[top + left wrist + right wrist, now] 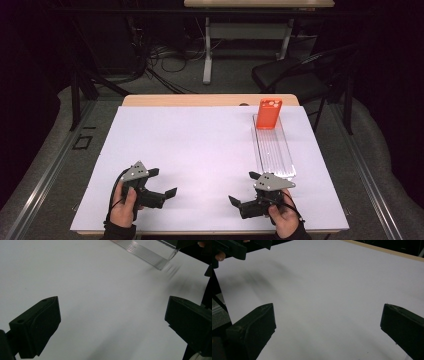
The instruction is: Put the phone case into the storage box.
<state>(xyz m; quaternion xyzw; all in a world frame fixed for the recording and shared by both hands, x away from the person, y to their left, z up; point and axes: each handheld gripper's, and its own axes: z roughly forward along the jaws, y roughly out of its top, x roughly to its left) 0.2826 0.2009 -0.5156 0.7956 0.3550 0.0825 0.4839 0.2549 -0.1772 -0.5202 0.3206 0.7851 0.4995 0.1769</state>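
Left gripper and right gripper both spread wide, empty, low over white sheet; orange phone case propped in clear tray, well apart

Looked like a lab or test room, not a home. Dark walls and dark surroundings all round, with light falling on the work surface alone. That surface was a plain wooden table covered by a white sheet nearly out to its edges, bare wood left along the far edge. Grey carpet floor. Beyond the far edge, a tangle of loose black cables lay on the floor beside a second table on a white metal frame. A black office chair stood past the far right corner. Black stand legs rose at the far left.
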